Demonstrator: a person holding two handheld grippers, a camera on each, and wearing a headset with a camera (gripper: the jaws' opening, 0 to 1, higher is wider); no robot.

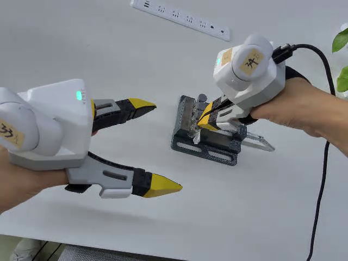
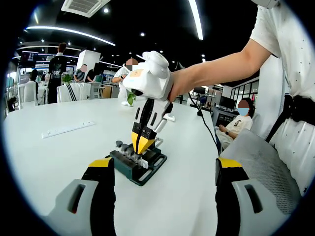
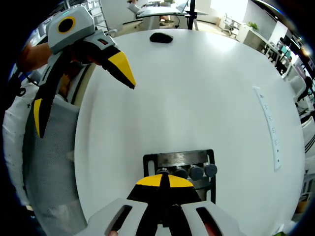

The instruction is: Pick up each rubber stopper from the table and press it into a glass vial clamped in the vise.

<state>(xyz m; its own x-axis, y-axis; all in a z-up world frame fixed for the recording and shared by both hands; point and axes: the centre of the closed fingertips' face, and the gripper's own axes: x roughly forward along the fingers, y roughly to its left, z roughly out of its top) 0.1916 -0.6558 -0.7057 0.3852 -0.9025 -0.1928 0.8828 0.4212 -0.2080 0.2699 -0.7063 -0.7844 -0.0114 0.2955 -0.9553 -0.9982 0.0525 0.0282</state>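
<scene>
left gripper (image 1: 167, 145) agape, right gripper (image 1: 202, 124) at vise (image 1: 205, 148)

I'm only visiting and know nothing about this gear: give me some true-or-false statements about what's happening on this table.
1. The left tool is wide open. True.
2. The right tool hovers far from the dark metal vise. False: its closed yellow tips are down at the vise.
3. A long white power strip lies on the white table. True.
4. The left tool grips something. False: nothing is between its jaws.
</scene>
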